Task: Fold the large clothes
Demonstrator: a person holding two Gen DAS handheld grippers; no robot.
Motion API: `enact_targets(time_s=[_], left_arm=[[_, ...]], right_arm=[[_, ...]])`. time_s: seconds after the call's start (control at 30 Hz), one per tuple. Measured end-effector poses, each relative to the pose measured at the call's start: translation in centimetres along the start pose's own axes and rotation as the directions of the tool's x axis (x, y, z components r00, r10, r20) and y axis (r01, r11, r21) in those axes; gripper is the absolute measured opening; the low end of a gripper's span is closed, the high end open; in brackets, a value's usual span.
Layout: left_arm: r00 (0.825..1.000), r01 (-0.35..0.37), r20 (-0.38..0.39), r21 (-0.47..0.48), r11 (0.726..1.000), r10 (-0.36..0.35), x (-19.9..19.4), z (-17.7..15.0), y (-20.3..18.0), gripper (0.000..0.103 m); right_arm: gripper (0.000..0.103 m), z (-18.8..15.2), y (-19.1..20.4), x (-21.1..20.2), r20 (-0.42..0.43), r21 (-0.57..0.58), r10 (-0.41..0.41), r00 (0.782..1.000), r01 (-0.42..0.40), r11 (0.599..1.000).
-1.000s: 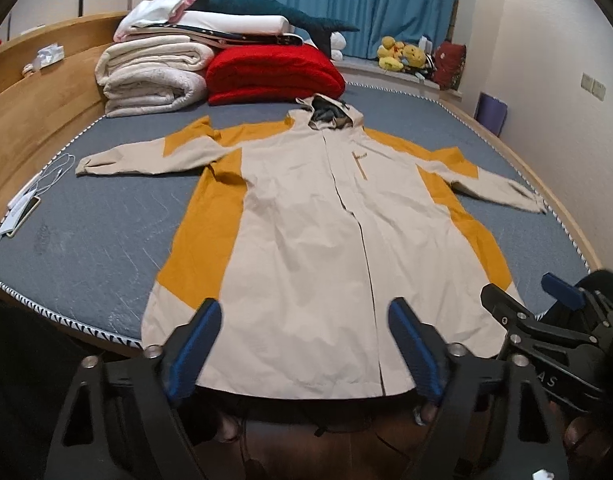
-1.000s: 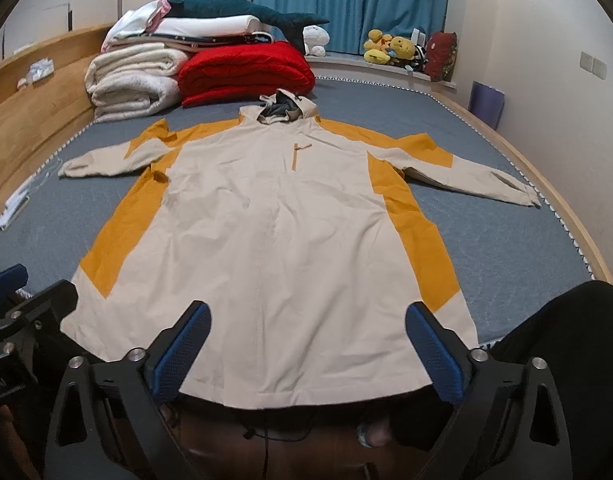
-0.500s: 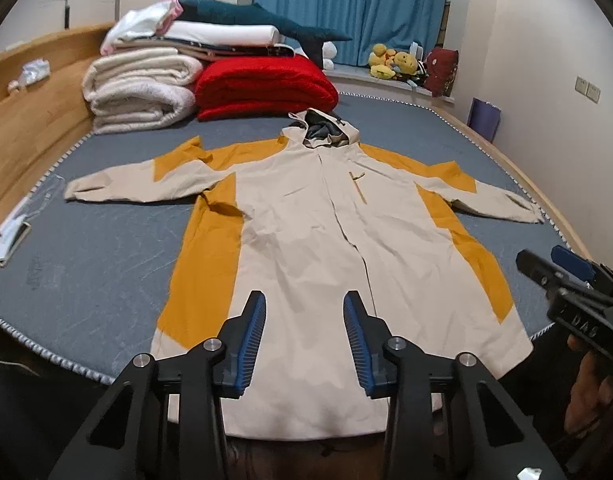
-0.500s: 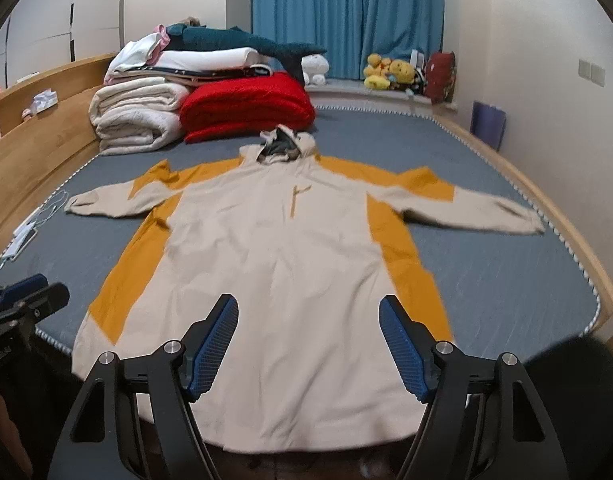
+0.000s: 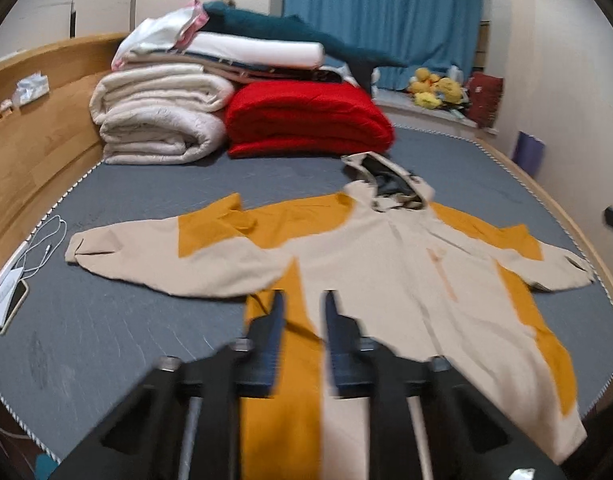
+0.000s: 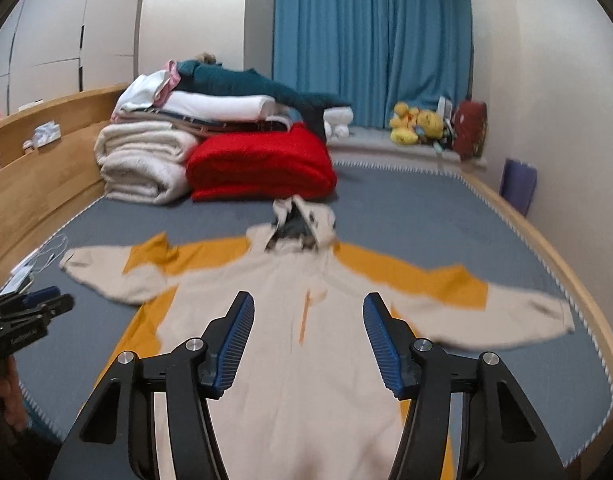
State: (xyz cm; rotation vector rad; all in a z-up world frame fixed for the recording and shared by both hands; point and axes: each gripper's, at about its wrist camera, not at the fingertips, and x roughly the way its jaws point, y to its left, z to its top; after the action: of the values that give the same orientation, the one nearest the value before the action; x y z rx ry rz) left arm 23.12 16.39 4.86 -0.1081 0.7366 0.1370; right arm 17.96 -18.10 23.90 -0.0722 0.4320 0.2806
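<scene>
A large beige and mustard-yellow hooded jacket [image 5: 386,280] lies spread flat, front up, on the grey bed, sleeves out to both sides; it also shows in the right wrist view [image 6: 306,320]. My left gripper [image 5: 302,312] hovers above the jacket's left yellow side panel, jaws narrowed to a small gap and holding nothing. My right gripper [image 6: 308,316] hovers above the jacket's chest, jaws wide apart and empty. The left gripper also shows at the left edge of the right wrist view [image 6: 38,304].
Folded white quilts [image 5: 158,120], a red blanket [image 5: 306,124] and stacked bedding lie at the bed's head. A phone and white cable [image 5: 14,280] lie at the left edge by the wooden bed frame [image 5: 34,152]. Plush toys [image 6: 418,124] sit by the blue curtain.
Both grippers have moved forward over the jacket, from its hem toward the chest. The left jaws have narrowed from wide open to a small gap. The right jaws have narrowed somewhat.
</scene>
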Motion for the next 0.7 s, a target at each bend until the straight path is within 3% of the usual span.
enact_targets(time_s=[0.13, 0.27, 0.4, 0.5, 0.7], left_arm=[[0.999, -0.037, -0.031, -0.046, 0.998, 0.035, 5.3, 1.4, 4.5, 0.01], [0.995, -0.093, -0.053, -0.083, 0.992, 0.088, 9.7, 1.8, 9.1, 0.01], [0.99, -0.114, -0.099, -0.184, 0.976, 0.097, 13.7, 1.3, 14.3, 0.01], [0.986, -0.148, -0.112, -0.237, 0.96, 0.124, 15.7, 1.3, 18.3, 0.01], [0.972, -0.22, -0.164, -0.39, 0.894, 0.167, 19.8, -0.3, 26.5, 0.01]], right_arm=[[0.057, 3.9, 1.2, 5.1, 0.063, -0.05, 0.03, 0.998, -0.027, 0.998], [0.061, 4.8, 2.1, 9.2, 0.082, -0.08, 0.06, 0.995, -0.053, 0.995], [0.063, 3.2, 3.0, 14.2, -0.036, -0.094, 0.121, 0.992, -0.124, 0.988], [0.063, 2.8, 3.7, 16.5, -0.066, -0.102, 0.121, 0.99, -0.127, 0.987], [0.063, 0.7, 3.7, 22.1, -0.146, -0.09, 0.102, 0.984, -0.116, 0.989]])
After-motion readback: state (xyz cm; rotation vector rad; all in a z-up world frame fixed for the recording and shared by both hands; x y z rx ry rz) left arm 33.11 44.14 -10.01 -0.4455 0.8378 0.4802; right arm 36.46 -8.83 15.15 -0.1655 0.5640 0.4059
